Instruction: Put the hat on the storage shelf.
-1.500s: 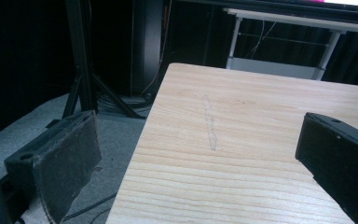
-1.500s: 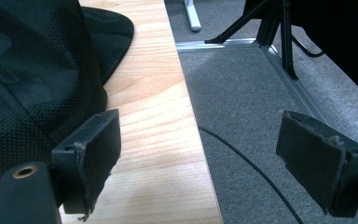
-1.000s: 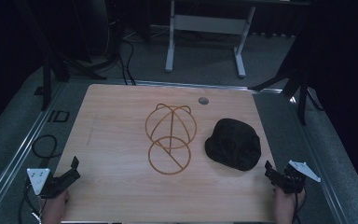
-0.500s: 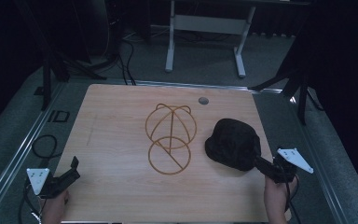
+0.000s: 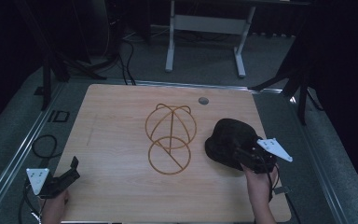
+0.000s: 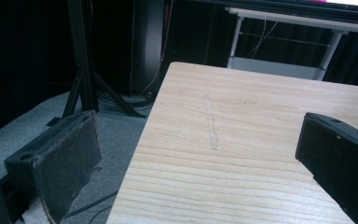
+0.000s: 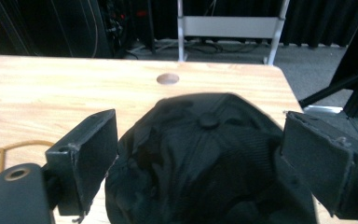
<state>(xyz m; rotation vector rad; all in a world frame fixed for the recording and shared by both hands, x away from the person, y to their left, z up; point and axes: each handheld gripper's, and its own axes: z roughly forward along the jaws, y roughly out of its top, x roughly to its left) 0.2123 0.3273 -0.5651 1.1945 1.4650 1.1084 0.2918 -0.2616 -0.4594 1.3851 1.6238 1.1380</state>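
Observation:
A black cap (image 5: 228,140) lies on the right half of the wooden table (image 5: 121,140). In the right gripper view the cap (image 7: 205,163) sits between my two spread jaws, its top button facing the camera. My right gripper (image 5: 240,156) is open at the cap's near edge, a hand behind it. A gold wire hat stand (image 5: 170,137) rests at the table's middle; a bit of it (image 7: 9,149) shows in the right gripper view. My left gripper (image 5: 70,172) is open over the near left corner, with bare wood (image 6: 242,140) between its jaws.
A round grommet hole (image 5: 203,100) marks the far side of the table. A white desk frame (image 5: 205,28) stands on the floor behind. Black stand legs (image 5: 298,84) sit off the right edge and a cable (image 5: 42,144) off the left.
My right gripper has moved forward and left from the near right corner to the cap, its open jaws now on either side of the cap. The left gripper has stayed put.

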